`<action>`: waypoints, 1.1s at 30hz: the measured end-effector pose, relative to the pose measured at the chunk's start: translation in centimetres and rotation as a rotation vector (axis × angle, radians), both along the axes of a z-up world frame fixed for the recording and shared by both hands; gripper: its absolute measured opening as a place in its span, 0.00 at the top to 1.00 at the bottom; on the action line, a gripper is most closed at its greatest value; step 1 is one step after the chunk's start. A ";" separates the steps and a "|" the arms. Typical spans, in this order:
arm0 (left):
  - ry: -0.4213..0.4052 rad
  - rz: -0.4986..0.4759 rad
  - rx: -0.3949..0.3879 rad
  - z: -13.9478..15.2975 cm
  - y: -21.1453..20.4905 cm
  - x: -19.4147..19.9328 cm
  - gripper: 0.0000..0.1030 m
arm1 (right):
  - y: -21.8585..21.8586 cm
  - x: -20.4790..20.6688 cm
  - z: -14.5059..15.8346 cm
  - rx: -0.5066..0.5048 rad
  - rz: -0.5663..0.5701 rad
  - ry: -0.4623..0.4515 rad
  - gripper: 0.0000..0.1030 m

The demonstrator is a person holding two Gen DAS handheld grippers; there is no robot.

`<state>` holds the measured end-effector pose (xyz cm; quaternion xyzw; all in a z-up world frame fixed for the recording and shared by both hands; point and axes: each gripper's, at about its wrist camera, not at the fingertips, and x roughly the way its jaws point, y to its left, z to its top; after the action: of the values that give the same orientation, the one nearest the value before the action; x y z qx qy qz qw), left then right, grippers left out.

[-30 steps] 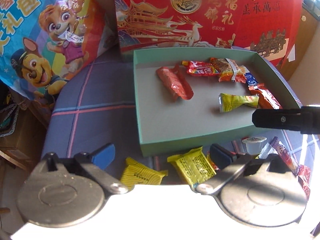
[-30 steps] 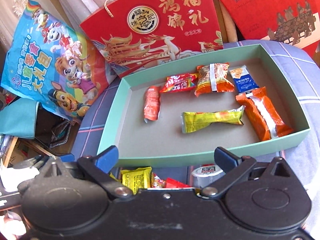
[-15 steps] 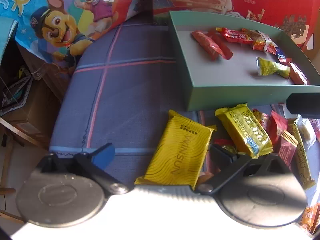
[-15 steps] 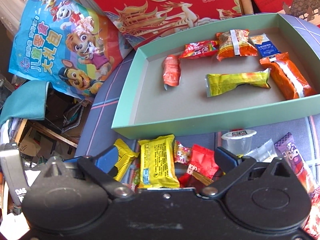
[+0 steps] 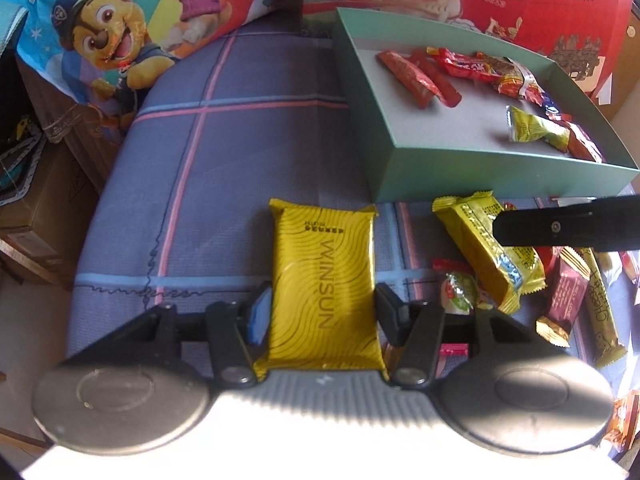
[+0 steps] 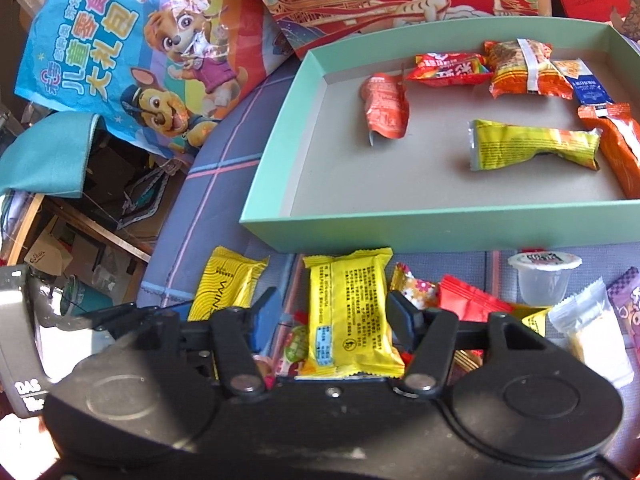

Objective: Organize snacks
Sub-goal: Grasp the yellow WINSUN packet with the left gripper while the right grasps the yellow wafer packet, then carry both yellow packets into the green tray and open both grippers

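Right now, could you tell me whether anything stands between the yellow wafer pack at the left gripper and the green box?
Nothing visible lies on the cloth between the yellow wafer pack, flanked by the left gripper, and the green box. Only the box's near wall has to be cleared; the floor behind it is bare.
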<state>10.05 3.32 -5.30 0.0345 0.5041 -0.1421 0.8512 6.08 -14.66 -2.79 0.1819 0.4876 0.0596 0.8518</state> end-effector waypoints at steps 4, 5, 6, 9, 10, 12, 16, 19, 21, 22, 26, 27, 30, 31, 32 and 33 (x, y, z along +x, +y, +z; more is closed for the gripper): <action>-0.002 0.011 0.002 -0.2 0.7 -0.2 0.46 | 1.4 0.6 -0.7 -0.066 0.019 -0.002 0.42; -0.004 0.012 0.002 -0.2 0.9 -0.3 0.46 | 1.6 0.8 -1.0 -0.083 0.022 0.003 0.42; -0.005 0.011 -0.001 -0.2 1.0 -0.3 0.46 | 1.8 1.1 -1.4 -0.085 0.022 0.017 0.42; -0.008 0.006 -0.004 -0.2 1.1 -0.4 0.45 | 2.3 1.1 -2.3 -0.118 0.024 0.012 0.45; -0.010 0.005 -0.002 -0.3 1.0 -0.4 0.45 | 2.6 1.0 -2.3 -0.134 0.029 0.003 0.52; -0.014 0.003 0.005 -0.3 0.9 -0.4 0.45 | 2.6 1.0 -2.3 -0.128 0.035 0.001 0.54; -0.030 0.022 0.016 -0.2 0.6 -0.6 0.49 | 1.9 0.7 -1.8 -0.098 0.029 0.001 0.55; -0.029 0.034 -0.006 0.2 0.8 -0.9 0.50 | 1.4 -0.2 -0.7 -0.064 0.042 -0.022 0.55; -0.035 0.030 -0.012 0.8 0.8 -1.2 0.50 | 1.2 -0.8 0.2 -0.048 0.049 -0.042 0.55; -0.041 0.030 -0.014 1.2 0.8 -1.3 0.50 | 1.0 -1.1 0.6 -0.038 0.050 -0.049 0.55; -0.072 0.035 -0.031 3.5 0.6 -1.1 0.50 | -0.1 -1.9 2.8 0.003 0.050 -0.092 0.55; -0.083 0.032 -0.034 4.1 0.4 -0.8 0.50 | -0.5 -1.9 3.4 0.004 0.046 -0.108 0.55; -0.110 0.014 -0.042 5.9 -0.5 0.1 0.50 | -2.1 -1.4 5.1 -0.006 0.008 -0.150 0.55; -0.125 0.007 -0.042 6.6 -1.0 0.6 0.50 | -2.6 -1.2 5.4 -0.011 -0.006 -0.157 0.55; -0.136 -0.001 -0.041 7.1 -1.6 1.1 0.50 | -3.4 -0.6 5.8 -0.020 -0.026 -0.164 0.55; -0.146 -0.008 -0.041 7.6 -2.2 1.7 0.50 | -4.2 -0.1 6.1 -0.031 -0.044 -0.169 0.55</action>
<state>11.77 1.12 2.31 0.0294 0.4376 -0.1528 0.8856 6.03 -18.87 3.28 0.1735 0.4110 0.0486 0.8937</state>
